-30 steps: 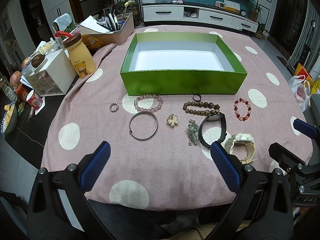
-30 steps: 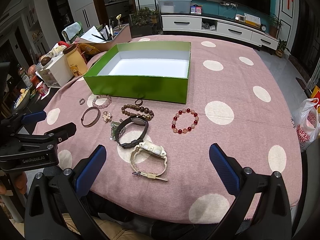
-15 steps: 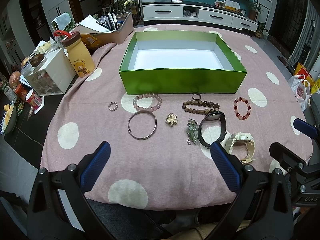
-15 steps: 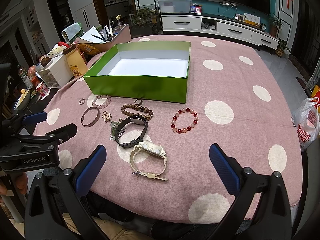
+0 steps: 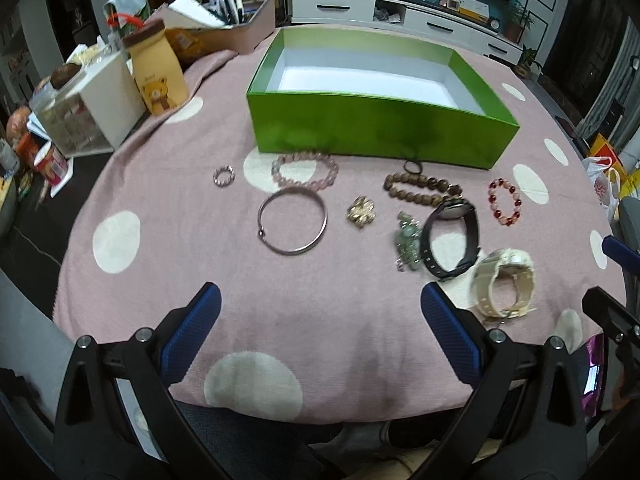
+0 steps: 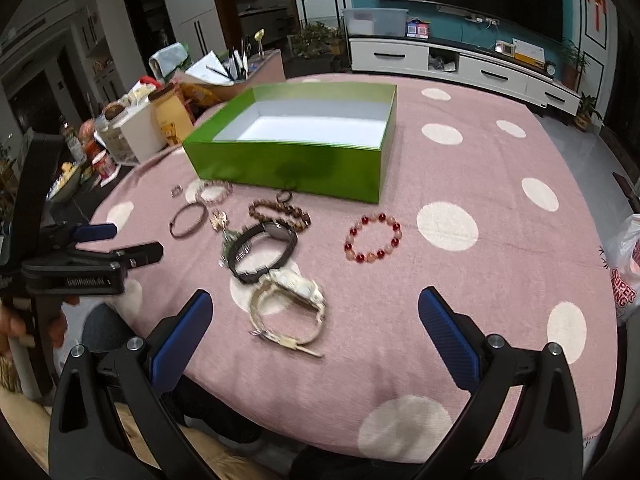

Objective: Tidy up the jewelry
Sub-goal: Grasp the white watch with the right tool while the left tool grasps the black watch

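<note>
An empty green box [image 5: 380,128] [image 6: 288,160] stands on the pink dotted tablecloth [image 5: 200,208]. In front of it lie a small ring [image 5: 223,176], a pink bead bracelet [image 5: 305,168], a silver bangle [image 5: 292,222], a gold flower brooch [image 5: 361,211], a brown bead bracelet [image 5: 420,189], a green charm [image 5: 407,246], a black watch [image 5: 451,240] [image 6: 262,252], a cream watch [image 5: 502,288] [image 6: 286,306] and a red bead bracelet [image 5: 505,201] [image 6: 373,237]. My left gripper [image 5: 320,312] is open and empty near the front edge. My right gripper [image 6: 314,316] is open and empty, just short of the cream watch.
At the table's left stand a yellow bear bottle [image 5: 158,72], a white drawer box [image 5: 86,104] and a pink tray of pens and papers [image 5: 232,20]. A white plastic bag [image 6: 624,264] lies off the right edge.
Both grippers have moved forward and a little lower toward the jewelry, which looks larger now. Their jaws stay open and nothing on the table has moved.
</note>
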Demonstrator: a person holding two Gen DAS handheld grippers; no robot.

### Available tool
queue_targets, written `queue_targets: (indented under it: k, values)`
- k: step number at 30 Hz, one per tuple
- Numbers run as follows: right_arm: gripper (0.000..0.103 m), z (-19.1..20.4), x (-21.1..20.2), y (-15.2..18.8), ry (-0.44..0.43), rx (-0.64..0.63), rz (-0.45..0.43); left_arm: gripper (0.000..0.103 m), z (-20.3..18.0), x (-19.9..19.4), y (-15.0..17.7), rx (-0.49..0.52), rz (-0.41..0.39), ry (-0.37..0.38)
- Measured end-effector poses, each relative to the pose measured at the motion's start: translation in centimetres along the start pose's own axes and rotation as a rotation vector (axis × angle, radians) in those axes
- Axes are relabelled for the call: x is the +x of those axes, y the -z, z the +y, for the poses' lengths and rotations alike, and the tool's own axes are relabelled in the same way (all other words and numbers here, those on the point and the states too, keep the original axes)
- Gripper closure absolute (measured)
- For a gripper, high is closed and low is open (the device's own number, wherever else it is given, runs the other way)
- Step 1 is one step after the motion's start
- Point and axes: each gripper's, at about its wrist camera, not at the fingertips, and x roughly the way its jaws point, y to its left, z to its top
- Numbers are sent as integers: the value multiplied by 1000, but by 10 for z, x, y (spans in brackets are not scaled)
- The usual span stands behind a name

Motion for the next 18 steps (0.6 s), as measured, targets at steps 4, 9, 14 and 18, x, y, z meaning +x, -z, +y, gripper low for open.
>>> queue_targets:
  k: [4, 9, 14, 18]
  values:
    - [6, -6, 18, 11, -3, 7, 51, 2, 5, 7, 5, -11, -23, 34]
    - [24, -10, 39, 20, -20, 26, 85, 2, -6, 11, 5, 15, -55, 116]
    - [45, -8, 57, 22, -27, 23, 90, 8, -24, 17, -3, 62, -79, 181]
    - [60, -8, 69, 21, -25, 12, 95, 22, -35, 26, -14, 93, -82, 202]
